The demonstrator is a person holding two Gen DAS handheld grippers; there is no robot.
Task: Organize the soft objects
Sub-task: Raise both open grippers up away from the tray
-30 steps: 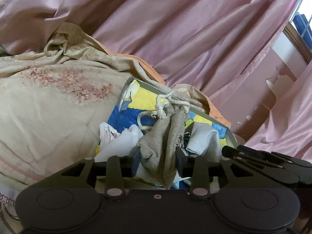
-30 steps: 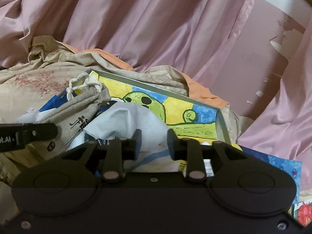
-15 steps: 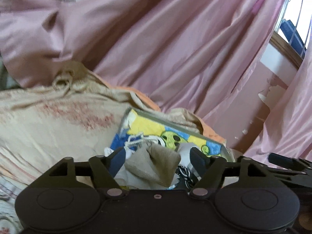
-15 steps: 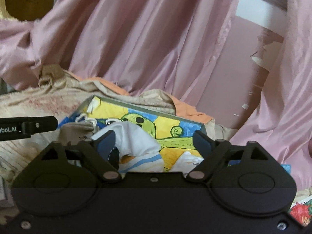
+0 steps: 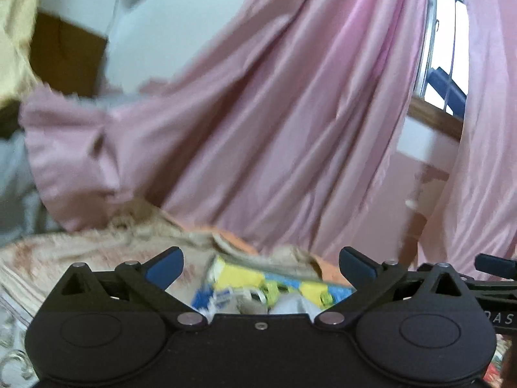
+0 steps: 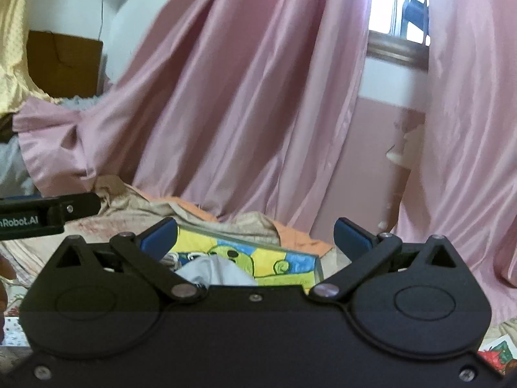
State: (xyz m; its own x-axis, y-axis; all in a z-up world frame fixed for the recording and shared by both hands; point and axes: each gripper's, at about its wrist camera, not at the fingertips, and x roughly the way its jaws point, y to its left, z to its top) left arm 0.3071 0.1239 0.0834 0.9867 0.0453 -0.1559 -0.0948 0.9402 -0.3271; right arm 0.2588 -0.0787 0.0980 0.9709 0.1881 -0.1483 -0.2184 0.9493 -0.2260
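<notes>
A colourful cartoon-printed box (image 6: 284, 263) lies on the bed, also in the left wrist view (image 5: 239, 278). A white cloth (image 6: 216, 271) lies inside it, and a beige drawstring pouch (image 5: 248, 307) shows blurred beside white cloth. My left gripper (image 5: 261, 263) is open and empty, raised above and behind the box. My right gripper (image 6: 255, 236) is open and empty too, lifted back from the box. The left gripper's side (image 6: 48, 213) shows at the left of the right wrist view.
Beige bedding (image 6: 122, 203) with an orange sheet (image 6: 297, 236) lies around the box. Pink curtains (image 6: 258, 97) hang behind, with a window (image 6: 397, 3) at upper right and a cardboard box (image 6: 61, 64) at upper left. Printed cards (image 6: 497, 355) lie at lower right.
Both grippers opened, the left letting go of the beige pouch and the right of the white cloth, both now in the box. Both then lifted up and tilted back.
</notes>
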